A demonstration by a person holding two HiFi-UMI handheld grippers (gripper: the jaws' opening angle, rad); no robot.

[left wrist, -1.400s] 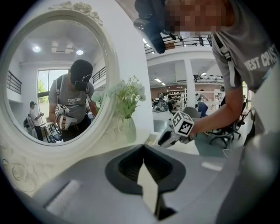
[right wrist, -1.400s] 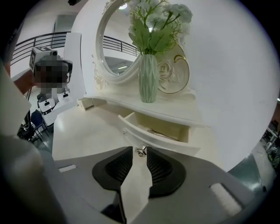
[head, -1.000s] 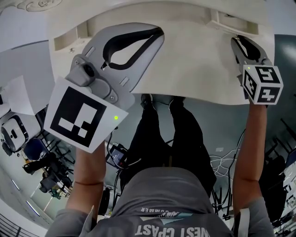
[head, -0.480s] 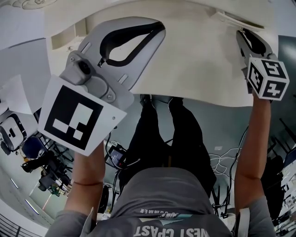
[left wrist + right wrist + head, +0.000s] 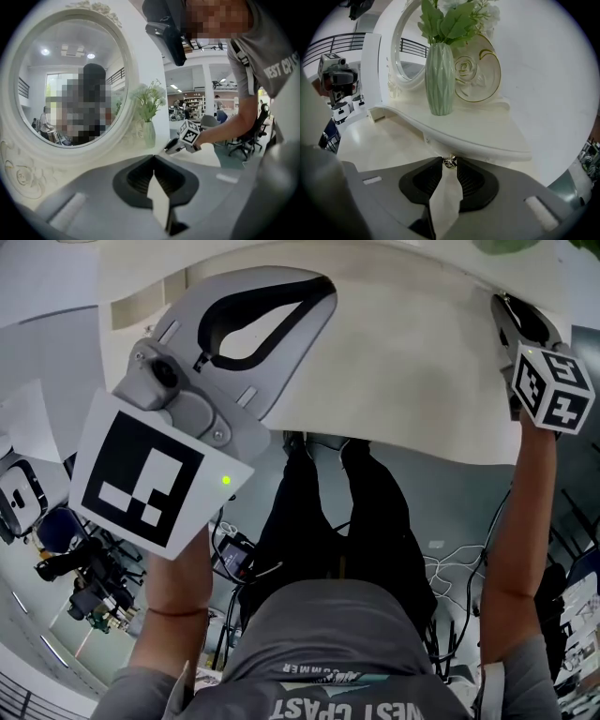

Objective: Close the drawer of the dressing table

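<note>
Gripping the small metal knob (image 5: 450, 162) of the drawer: the right gripper (image 5: 449, 159), jaws narrow, one dark pad on each side of the knob, low centre of the right gripper view.

- Drawer front (image 5: 436, 144) sits tucked just under the curved lip of the dressing table top (image 5: 478, 126). No side gap or drawer box shows from this angle.
- Head view: the pale bench top fills the upper middle of the frame, right gripper at its upper right corner. No drawer juts past the front edge there.
- Left gripper (image 5: 153, 159) hovers over the bench at the upper left of the head view, clear of everything. Jaws together, nothing between them. It takes no part in the work.
- On the bench: oval mirror (image 5: 70, 84) at left of the left gripper view, and a ribbed green vase (image 5: 439, 79) with leafy sprigs above the knob.

Judgement on progress: the drawer looks pushed home or very nearly so. Whether it is fully seated can't be settled from these angles. What seems left: a last short press if any slack remains, then opening the jaws off the knob and backing the right gripper away.
</note>
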